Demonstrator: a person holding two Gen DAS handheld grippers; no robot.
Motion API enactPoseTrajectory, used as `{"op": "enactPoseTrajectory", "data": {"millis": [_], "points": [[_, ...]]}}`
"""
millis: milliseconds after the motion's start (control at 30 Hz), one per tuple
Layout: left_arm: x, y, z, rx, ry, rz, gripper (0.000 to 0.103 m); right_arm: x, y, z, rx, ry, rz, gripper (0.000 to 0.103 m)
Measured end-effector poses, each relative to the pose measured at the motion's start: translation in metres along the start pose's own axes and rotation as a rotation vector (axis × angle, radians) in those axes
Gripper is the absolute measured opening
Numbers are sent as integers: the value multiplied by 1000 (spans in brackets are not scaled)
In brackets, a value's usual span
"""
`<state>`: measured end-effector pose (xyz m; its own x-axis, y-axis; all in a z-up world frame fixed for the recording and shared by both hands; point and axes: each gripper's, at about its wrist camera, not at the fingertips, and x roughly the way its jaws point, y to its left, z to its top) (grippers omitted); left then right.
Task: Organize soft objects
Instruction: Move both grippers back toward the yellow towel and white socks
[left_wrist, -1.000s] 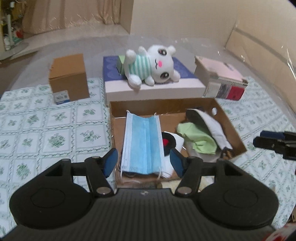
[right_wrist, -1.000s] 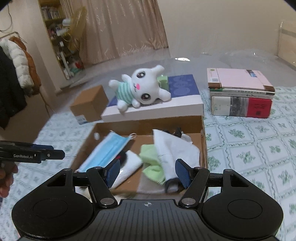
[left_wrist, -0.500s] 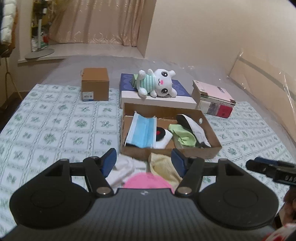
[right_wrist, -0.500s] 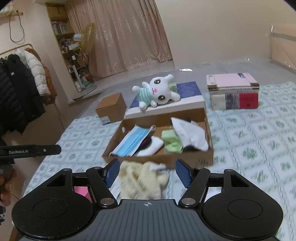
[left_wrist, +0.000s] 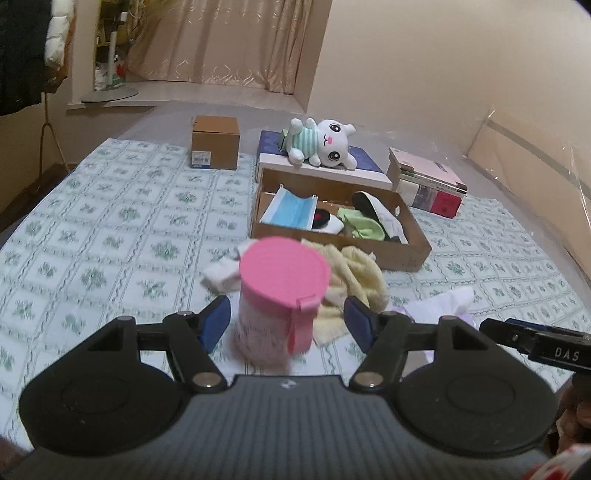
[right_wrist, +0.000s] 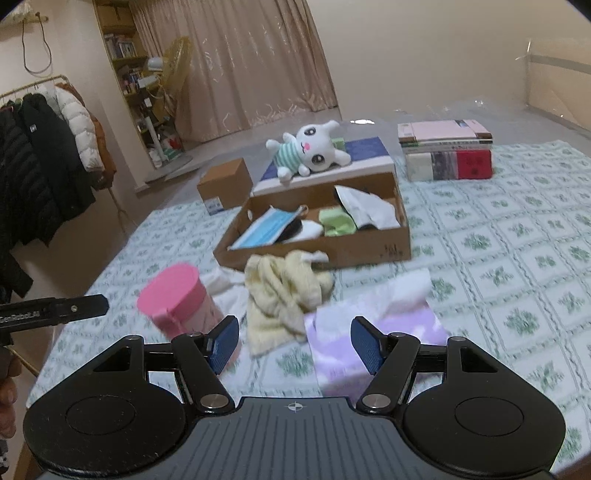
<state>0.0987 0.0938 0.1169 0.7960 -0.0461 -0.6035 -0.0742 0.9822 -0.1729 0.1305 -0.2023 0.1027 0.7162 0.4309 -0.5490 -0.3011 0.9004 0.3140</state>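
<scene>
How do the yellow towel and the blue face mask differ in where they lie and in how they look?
The yellow towel lies crumpled on the patterned cloth, outside the cardboard tray and against its near wall; the blue face mask lies inside the tray at its left end. The towel is bunched and fluffy, the mask smooth, pleated and spread flat. Both are soft items, and no gripper touches either.

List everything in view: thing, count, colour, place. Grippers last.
cardboard tray: 1, brown, mid-cloth
face mask: 1, blue, tray's left
green cloth: 1, in tray
white cloth: 1, tray's right
yellow towel: 1, before tray
pink-lidded tub: 1, beside towel
lilac pack: 1, near right gripper
plush bunny: 1, white, on blue box
small carton: 1, brown, far left
books: stack, far right
left gripper: open
right gripper: open
</scene>
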Motion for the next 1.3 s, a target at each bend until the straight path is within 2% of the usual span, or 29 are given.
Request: {"op": "enactPoseTrajectory", "data": {"millis": [267,600,1067,1300], "points": [[-13,-3,-22,33,22,2,65,-11,0,-16,-19,21,-47,67],[-5,-4,-29,40,54,11,65,-6,2,-25,-30,60,-47,67],[9,6,-32,42,79,17,65,7,2,-18,-35,68,-53,67],[18,27,-28,45,69,6,65,24,8,-12,-83,79,-55,67]]}}
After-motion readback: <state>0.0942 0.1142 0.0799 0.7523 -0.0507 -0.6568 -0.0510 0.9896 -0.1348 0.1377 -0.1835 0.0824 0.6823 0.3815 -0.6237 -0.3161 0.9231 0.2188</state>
